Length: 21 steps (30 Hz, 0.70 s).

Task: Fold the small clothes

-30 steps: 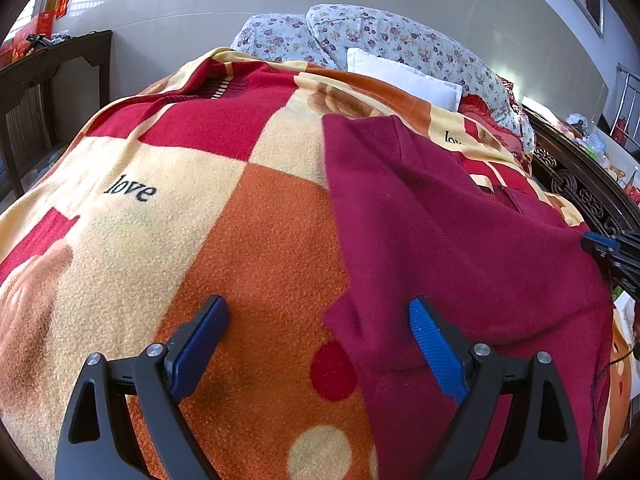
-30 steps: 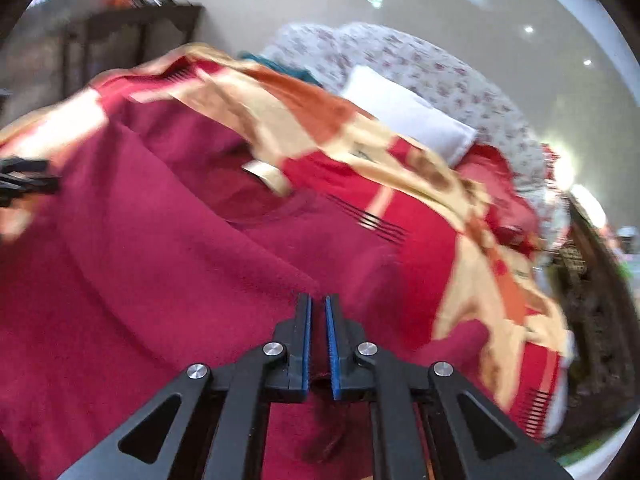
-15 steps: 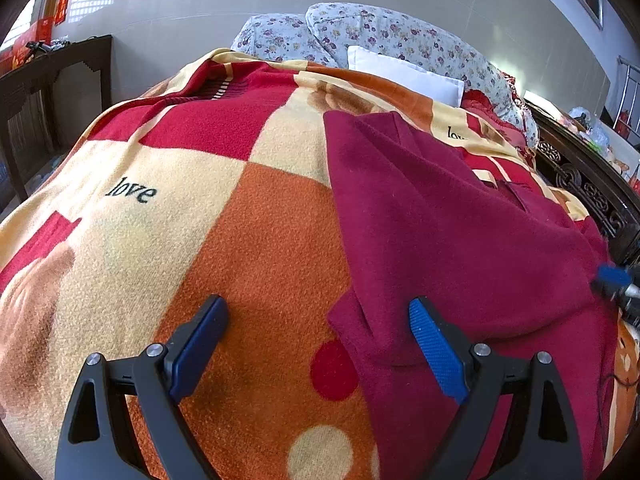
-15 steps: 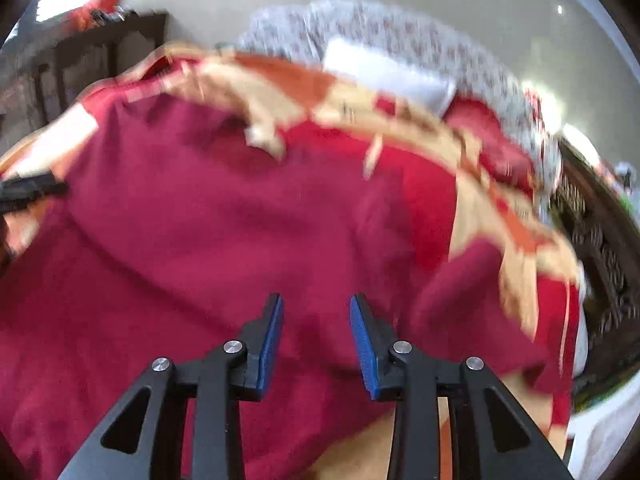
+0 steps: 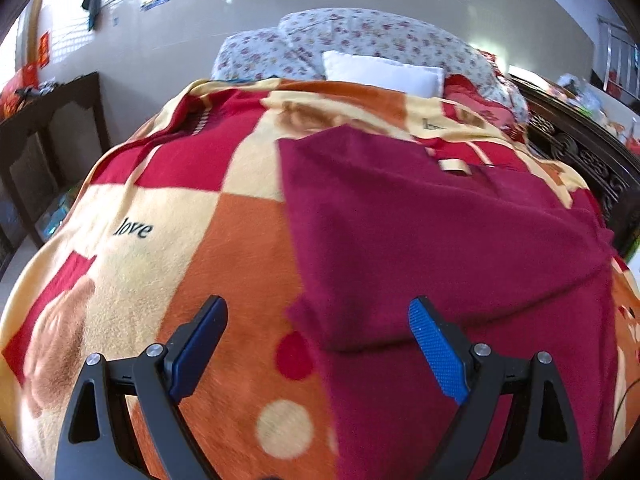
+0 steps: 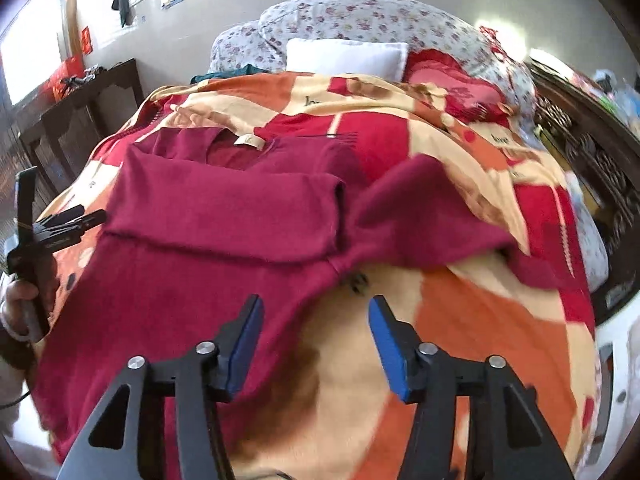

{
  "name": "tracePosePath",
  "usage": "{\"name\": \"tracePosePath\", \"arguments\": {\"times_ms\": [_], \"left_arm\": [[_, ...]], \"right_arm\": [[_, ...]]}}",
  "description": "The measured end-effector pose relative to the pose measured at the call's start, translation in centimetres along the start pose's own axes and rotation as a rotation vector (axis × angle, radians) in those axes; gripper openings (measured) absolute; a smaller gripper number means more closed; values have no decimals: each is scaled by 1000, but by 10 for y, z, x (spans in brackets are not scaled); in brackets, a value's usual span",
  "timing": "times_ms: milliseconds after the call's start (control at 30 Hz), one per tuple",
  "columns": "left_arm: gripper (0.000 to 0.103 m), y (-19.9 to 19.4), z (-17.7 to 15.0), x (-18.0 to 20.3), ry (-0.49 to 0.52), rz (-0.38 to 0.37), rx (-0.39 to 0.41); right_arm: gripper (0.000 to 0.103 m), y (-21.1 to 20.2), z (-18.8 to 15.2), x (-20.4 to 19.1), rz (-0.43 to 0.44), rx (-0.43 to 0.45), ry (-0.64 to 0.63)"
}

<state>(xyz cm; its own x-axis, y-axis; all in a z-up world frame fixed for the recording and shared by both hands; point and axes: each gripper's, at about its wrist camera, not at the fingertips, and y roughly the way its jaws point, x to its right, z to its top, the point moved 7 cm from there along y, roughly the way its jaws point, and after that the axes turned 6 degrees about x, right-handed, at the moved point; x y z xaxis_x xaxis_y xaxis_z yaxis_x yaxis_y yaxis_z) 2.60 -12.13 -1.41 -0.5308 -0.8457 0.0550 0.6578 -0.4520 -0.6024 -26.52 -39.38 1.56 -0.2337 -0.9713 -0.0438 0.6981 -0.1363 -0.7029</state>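
While the dark red knit sweater [image 6: 224,216] lies half-folded across the near edge of the bed's checked fleece blanket [image 5: 168,216], the left gripper [image 5: 318,320] is spread empty and the right gripper [image 6: 316,320] is opening empty, so the unfolded right sleeve [image 6: 416,216] may snag.

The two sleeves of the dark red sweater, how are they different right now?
One sleeve is folded flat across the sweater, while the other sleeve sticks out sideways onto the blanket. The folded sleeve lies smooth and straight; the loose sleeve is rumpled and bunched. Both are the same dark red and lie untouched, with no gripper holding them.
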Motion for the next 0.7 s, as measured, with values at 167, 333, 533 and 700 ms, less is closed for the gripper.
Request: {"name": "tracePosePath", "arguments": {"times_ms": [167,333,533,700], "left_arm": [[92,-6,4,30,20,-27,-15],[92,7,-4,60,-32,-68,-93],[92,6,-16,91,11,-75,-117],[92,-1,-16,100,17,-76,-110]], "right_arm": [[73,-40,-18,-5,16,6,-33],[75,-36,-28,-29,107,35,6],[63,13,-59,-126,306,-86,-158],[62,33,-95,-167,312,-202,-353]]}}
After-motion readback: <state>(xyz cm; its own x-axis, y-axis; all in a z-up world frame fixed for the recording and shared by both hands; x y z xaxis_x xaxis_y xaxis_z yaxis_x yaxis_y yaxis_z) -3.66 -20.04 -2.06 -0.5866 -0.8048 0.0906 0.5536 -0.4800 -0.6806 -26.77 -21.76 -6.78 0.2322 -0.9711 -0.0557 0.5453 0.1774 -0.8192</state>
